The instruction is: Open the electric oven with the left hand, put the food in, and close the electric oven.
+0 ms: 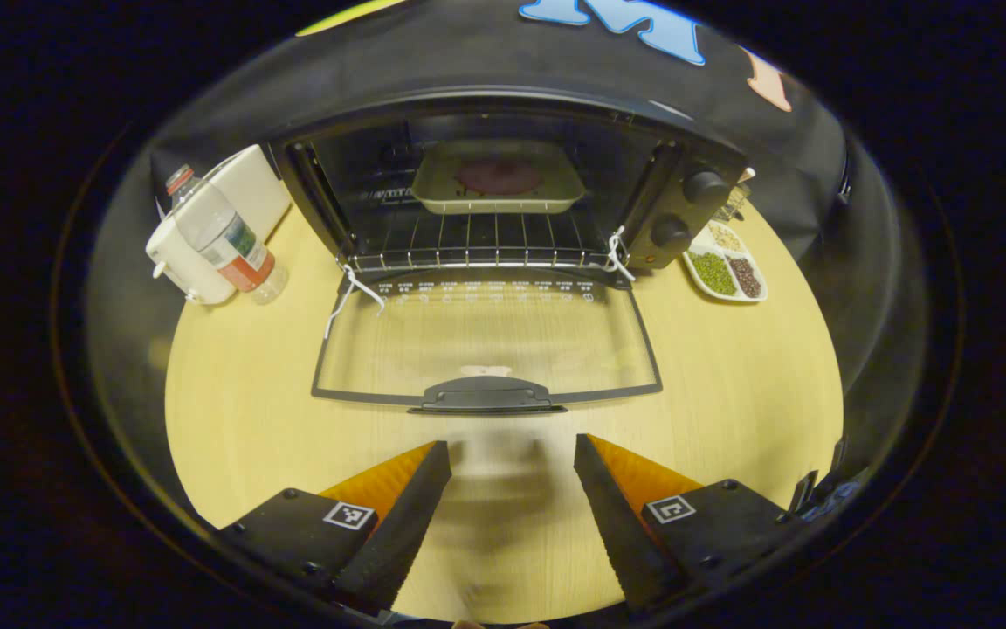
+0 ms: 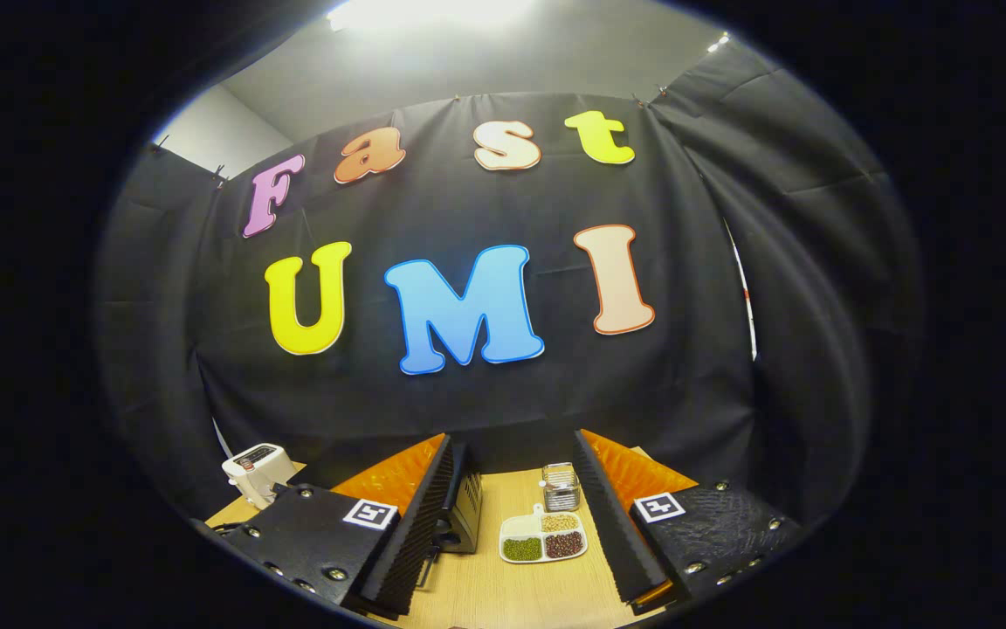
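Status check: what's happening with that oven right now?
Both tongs open, empty. Oven door down flat, food tray inside. Nothing blocking door.

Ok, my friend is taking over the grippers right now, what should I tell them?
Left gripper: open, holding nothing, in front of the black handle of the oven's glass door.
Right gripper: open, holding nothing, raised towards the booth wall.
Black electric oven: glass door lying fully open on the pale wooden table.
Done: beige tray with dark round food sits on the wire rack inside.
Left: lift the door by its handle with the left gripper until it shuts.
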Demonstrator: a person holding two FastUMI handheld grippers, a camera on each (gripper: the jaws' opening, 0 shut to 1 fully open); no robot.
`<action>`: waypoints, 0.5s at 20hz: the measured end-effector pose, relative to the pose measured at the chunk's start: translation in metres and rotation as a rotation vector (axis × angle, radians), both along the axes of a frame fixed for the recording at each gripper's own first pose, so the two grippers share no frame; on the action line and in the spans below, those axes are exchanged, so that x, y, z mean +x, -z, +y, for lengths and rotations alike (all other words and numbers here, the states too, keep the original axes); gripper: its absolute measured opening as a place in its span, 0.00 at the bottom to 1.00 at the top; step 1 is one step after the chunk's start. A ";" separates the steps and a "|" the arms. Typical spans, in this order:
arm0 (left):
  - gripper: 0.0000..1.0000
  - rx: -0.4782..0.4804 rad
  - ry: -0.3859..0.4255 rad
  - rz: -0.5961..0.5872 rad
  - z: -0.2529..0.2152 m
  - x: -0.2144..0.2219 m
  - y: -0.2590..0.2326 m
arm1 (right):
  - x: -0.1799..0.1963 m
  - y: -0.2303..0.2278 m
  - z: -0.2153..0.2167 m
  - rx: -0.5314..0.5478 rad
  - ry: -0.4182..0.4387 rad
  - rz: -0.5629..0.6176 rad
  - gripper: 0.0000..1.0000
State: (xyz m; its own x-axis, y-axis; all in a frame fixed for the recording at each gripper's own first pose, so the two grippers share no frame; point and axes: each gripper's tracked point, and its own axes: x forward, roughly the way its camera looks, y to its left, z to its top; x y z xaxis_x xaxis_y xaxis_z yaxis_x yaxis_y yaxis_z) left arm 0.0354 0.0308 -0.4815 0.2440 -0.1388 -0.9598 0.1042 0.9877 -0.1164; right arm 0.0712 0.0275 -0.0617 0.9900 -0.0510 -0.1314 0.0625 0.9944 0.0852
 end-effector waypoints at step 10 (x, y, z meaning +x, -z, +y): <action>0.98 0.062 0.050 0.095 0.007 0.010 0.048 | -0.003 0.000 -0.021 -0.004 0.067 0.005 0.83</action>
State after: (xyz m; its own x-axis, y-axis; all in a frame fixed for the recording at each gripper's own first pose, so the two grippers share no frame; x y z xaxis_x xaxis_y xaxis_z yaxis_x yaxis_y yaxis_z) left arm 0.0456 0.0382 -0.5294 0.1458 -0.0880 -0.9854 0.1448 0.9872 -0.0668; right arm 0.0679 0.0063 -0.0621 0.9838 -0.1173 -0.1355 0.1290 0.9883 0.0811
